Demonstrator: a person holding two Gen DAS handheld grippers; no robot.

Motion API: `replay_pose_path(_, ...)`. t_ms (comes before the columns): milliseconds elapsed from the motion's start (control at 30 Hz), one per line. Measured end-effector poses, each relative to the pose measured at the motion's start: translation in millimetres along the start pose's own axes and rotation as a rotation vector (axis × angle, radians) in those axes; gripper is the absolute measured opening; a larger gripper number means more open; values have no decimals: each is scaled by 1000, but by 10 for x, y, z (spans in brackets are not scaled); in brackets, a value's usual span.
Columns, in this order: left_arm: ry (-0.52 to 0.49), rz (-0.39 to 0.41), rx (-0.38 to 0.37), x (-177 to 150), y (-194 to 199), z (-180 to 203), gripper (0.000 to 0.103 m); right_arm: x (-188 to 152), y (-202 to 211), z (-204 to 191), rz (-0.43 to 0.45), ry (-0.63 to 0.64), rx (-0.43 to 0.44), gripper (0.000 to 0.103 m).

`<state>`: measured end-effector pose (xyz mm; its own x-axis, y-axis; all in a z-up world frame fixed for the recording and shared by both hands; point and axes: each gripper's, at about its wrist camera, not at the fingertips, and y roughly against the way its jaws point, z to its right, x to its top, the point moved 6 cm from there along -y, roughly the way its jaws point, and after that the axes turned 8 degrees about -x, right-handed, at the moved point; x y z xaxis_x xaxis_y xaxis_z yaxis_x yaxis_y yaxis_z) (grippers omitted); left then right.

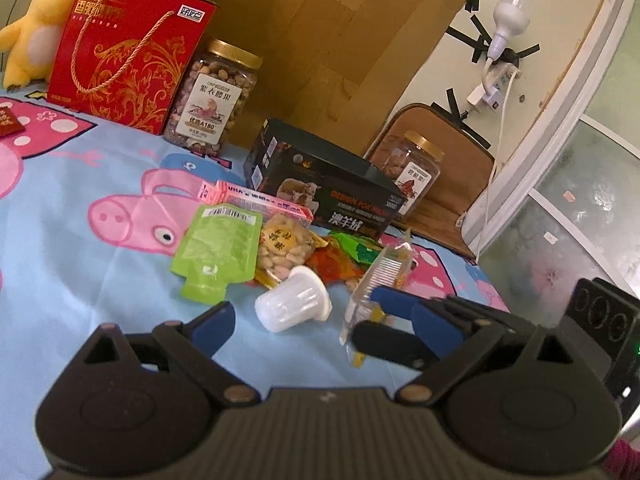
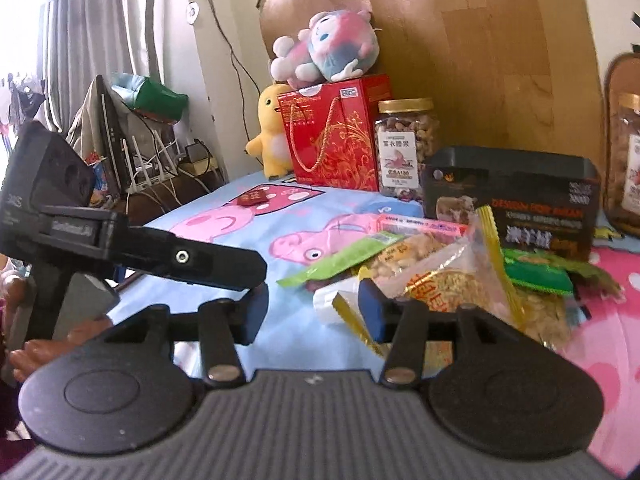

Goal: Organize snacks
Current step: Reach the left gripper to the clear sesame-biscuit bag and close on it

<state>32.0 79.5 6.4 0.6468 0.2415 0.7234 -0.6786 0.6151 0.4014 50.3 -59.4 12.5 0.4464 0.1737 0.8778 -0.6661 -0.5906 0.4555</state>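
Note:
A heap of snacks lies on the pig-print sheet (image 1: 80,280): a green pouch (image 1: 216,252), a peanut packet (image 1: 284,248), a pink box (image 1: 260,200) and a white jelly cup (image 1: 294,300). My left gripper (image 1: 320,312) stands open just before the cup, with nothing between its fingers. My right gripper (image 2: 312,312) is open too. A clear packet with gold edges (image 2: 460,276) leans over its right finger (image 2: 370,308), one gold edge hanging in the gap, and the pads do not press it. In the left wrist view the packet (image 1: 380,276) stands between the right gripper's fingers (image 1: 392,344).
A black box (image 1: 328,188), two nut jars (image 1: 212,100) (image 1: 416,176) and a red gift box (image 1: 128,52) with plush toys (image 1: 44,20) line the back. The bed edge drops off at right. The left gripper's finger (image 2: 208,260) crosses close over my right gripper.

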Motion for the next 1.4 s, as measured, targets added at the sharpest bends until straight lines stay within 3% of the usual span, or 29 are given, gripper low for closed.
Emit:
replay_pose_path(200, 14, 34, -12, 78, 108, -40, 99, 16, 59, -10, 49, -18, 23, 60)
replay_pose_path(333, 11, 20, -21, 74, 82, -73, 96, -79, 428, 206, 139, -68, -88, 60)
replay_pose_path(433, 40, -43, -81, 22, -103, -57, 83, -235, 531, 522, 85, -212, -151, 60)
replay_pose_path(533, 57, -138, -170, -72, -346, 12, 68, -416, 579, 752, 30, -361, -160, 60)
replay_pose_path(700, 59, -166, -109, -82, -588, -129, 67, -500, 545, 796, -14, -475, -115, 60)
replay_pose_path(867, 121, -76, 25, 198, -536, -486, 68, -498, 456, 608, -50, -369, -130, 60)
replay_pose_path(933, 137, -67, -19, 256, -492, -450, 73, -496, 441, 582, -64, -327, -136, 60)
replay_pose_path(1033, 56, -68, -36, 245, -515, -224, 82, -480, 394, 555, -73, -287, -139, 60)
replay_pose_path(1167, -10, -132, -75, 134, -678, 15, 84, -410, 290, 496, -82, -221, -146, 60)
replay_pose_path(1300, -54, -147, -49, 5, -783, 129, 86, -389, 176, 392, -110, -132, -171, 60)
replay_pose_path(1400, -38, -177, -87, -78, -827, 187, 86, -396, 102, 347, -124, -65, -192, 60)
